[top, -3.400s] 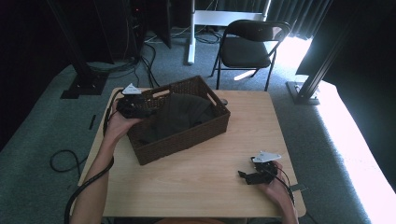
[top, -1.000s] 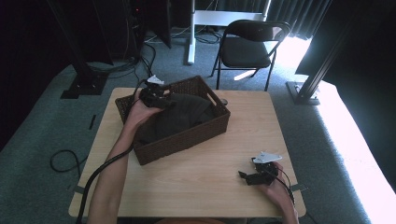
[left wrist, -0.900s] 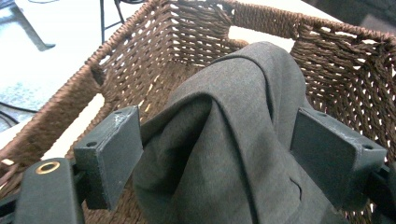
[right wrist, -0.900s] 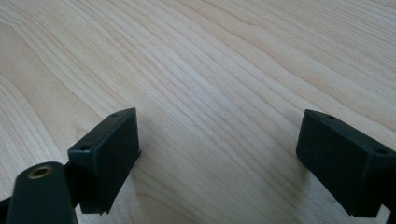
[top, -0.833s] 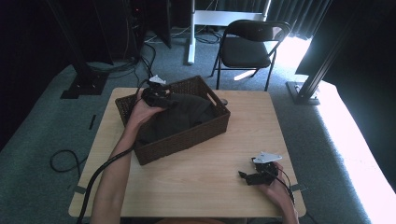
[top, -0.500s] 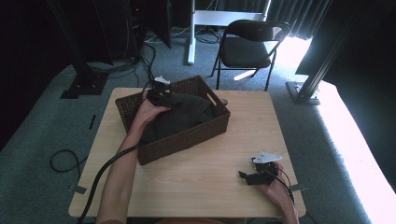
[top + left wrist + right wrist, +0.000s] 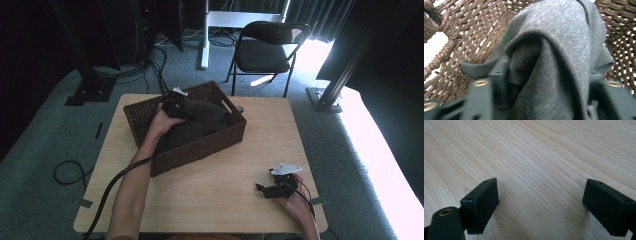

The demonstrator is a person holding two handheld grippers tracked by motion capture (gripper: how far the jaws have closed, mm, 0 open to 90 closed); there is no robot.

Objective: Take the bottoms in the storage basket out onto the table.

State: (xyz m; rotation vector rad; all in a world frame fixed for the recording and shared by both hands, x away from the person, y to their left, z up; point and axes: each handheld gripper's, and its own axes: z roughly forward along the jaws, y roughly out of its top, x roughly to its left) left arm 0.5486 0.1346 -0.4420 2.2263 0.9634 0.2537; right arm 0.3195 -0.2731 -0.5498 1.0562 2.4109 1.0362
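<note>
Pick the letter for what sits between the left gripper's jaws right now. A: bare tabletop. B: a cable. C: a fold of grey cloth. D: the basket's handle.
C: in the left gripper view a fold of the grey cloth fills the gap between the jaws, inside the wicker basket.

Harsh daylight blows out the floor [image 7: 385, 165] at right, the left stays dim, and close cloth [image 7: 564, 62] blurs

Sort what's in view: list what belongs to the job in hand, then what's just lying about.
In the job: grey cloth, wicker basket holding it, left gripper with a fold of cloth between its jaws.

Lying about: right gripper open, resting on the table; folding chair; floor cables.
</note>
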